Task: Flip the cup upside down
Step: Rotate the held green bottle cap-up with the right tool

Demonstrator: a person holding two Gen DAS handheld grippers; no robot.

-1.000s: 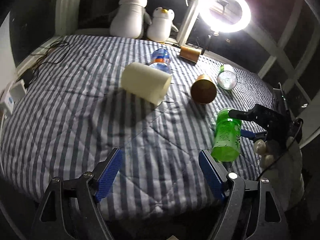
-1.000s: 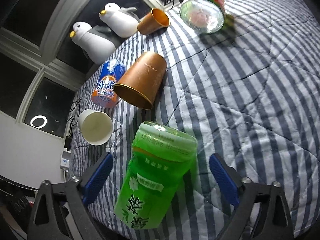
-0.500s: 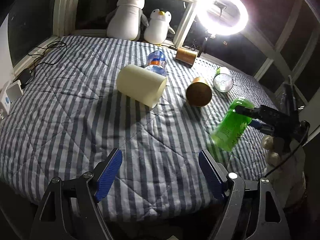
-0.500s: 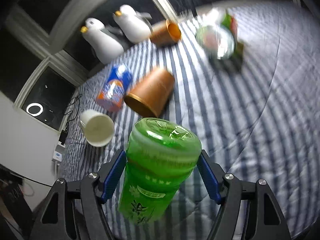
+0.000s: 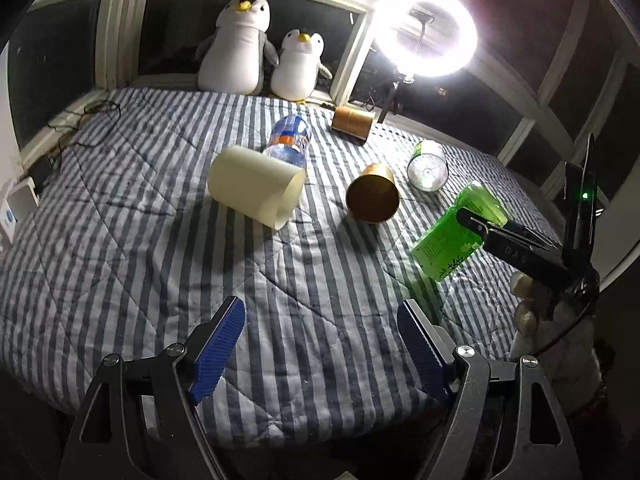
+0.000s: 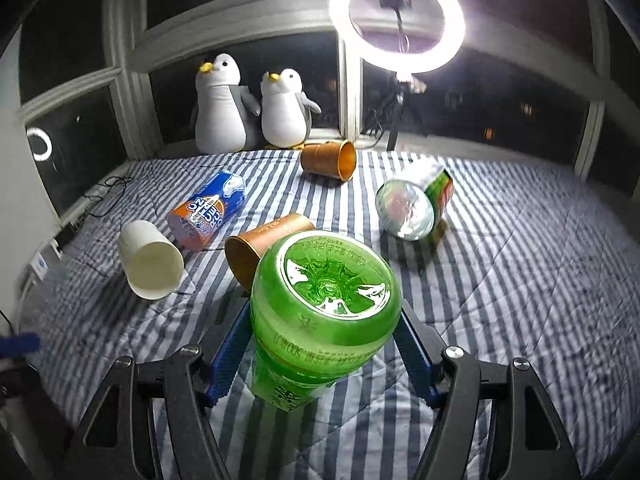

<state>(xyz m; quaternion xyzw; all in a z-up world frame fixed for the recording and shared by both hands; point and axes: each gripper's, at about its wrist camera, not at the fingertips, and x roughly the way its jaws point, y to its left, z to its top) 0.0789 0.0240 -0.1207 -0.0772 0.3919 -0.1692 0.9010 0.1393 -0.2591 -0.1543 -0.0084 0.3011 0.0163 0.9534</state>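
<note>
My right gripper point(image 6: 326, 354) is shut on a green translucent cup point(image 6: 324, 312) and holds it tilted above the striped bed, its base toward the camera. In the left wrist view the same green cup point(image 5: 452, 236) hangs in the air at the right, clamped by the right gripper point(image 5: 480, 228). My left gripper point(image 5: 320, 344) is open and empty above the near edge of the bed.
On the striped quilt point(image 5: 160, 240) lie a white cup point(image 5: 256, 188), a blue-orange cup point(image 5: 290, 140), two copper cups point(image 5: 372, 198) point(image 5: 352, 122) and a clear cup point(image 5: 428, 164). Two penguin toys point(image 5: 240, 48) and a ring light point(image 5: 426, 26) stand at the back.
My right gripper closed on the green cup, lifted it off the quilt and turned it so its base faces the camera. My left gripper stayed open and rose slightly.
</note>
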